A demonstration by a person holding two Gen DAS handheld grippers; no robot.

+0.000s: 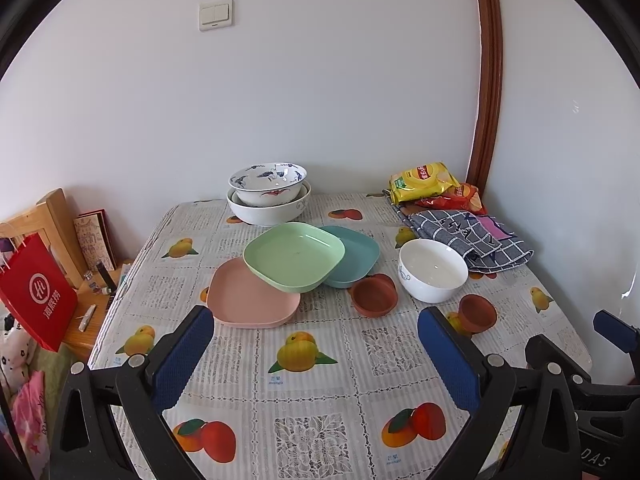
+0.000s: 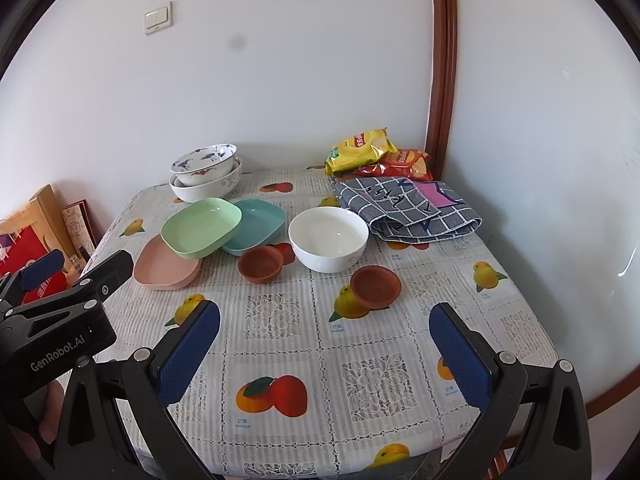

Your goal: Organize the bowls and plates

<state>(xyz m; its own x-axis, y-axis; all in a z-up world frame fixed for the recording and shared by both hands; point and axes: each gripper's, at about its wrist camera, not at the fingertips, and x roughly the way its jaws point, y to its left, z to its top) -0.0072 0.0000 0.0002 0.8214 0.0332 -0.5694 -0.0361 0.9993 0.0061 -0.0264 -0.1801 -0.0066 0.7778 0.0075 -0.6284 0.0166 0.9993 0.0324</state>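
Note:
Three square plates overlap mid-table: a green plate (image 1: 294,256) (image 2: 201,227) rests tilted on a pink plate (image 1: 250,300) (image 2: 164,270) and a teal plate (image 1: 356,258) (image 2: 260,224). A white bowl (image 1: 433,270) (image 2: 328,238) stands to their right. Two small brown bowls (image 1: 375,296) (image 1: 477,313) (image 2: 260,266) (image 2: 376,286) sit near it. A blue-patterned bowl (image 1: 268,182) (image 2: 204,164) is nested in a large white bowl (image 1: 268,210) (image 2: 208,188) at the back. My left gripper (image 1: 316,344) and right gripper (image 2: 324,340) are open, empty, above the table's near part.
Snack bags (image 1: 424,182) (image 2: 360,150) and a folded checked cloth (image 1: 472,238) (image 2: 408,208) lie at the back right by the wall. A red bag (image 1: 38,292) and a wooden chair (image 1: 52,216) stand left of the table. The fruit-print tablecloth (image 1: 320,400) covers the table.

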